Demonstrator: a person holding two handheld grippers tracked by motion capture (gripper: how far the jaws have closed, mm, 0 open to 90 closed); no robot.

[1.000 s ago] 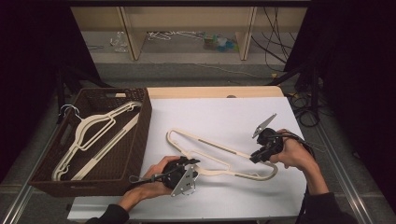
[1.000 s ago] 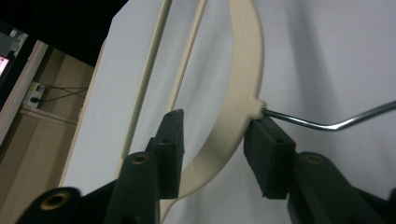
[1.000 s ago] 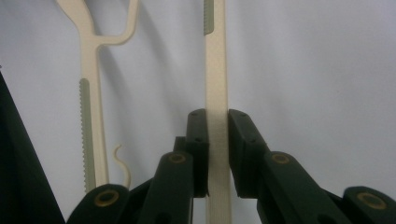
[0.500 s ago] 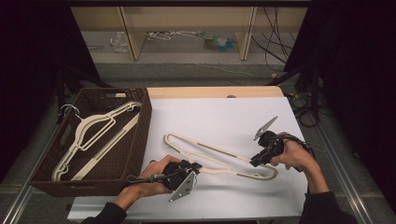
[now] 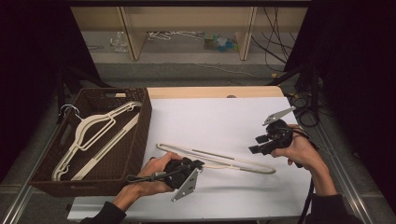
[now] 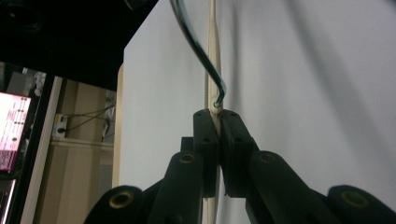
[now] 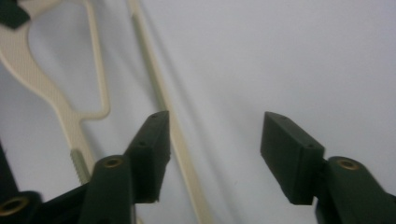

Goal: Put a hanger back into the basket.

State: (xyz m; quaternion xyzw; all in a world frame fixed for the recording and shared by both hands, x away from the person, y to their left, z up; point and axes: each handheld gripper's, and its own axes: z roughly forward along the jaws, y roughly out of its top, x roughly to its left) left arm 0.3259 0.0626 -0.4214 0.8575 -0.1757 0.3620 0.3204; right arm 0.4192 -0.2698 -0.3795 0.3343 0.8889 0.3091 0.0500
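From the high view, a cream plastic clothes hanger (image 5: 219, 160) lies flat on the white counter (image 5: 219, 121), roughly midway between the two hands. The left hand-held gripper (image 5: 198, 164) holds it near the neck, while the right hand-held gripper (image 5: 254, 144) hovers just beside the hanger's far shoulder end, apart from it. To the left stands a dark wicker basket (image 5: 140, 135) holding two more cream hangers (image 5: 93, 135).

In the left gripper view, the left hand-held gripper (image 6: 217, 116) has its jaws pressed together on the cream hanger (image 6: 214, 56) right beside the root of the metal hook (image 6: 198, 46).

In the right gripper view, the right hand-held gripper (image 7: 212, 140) is spread wide and empty above the counter (image 7: 289, 56); a hanger (image 7: 159, 98) bar runs just inside its left jaw, seemingly untouched, though the blur makes contact hard to rule out.

The hanger looks light, thin and stiff with some flex, and smooth enough to slip; the ribbed patches and the neck seem the surest places to pinch it.
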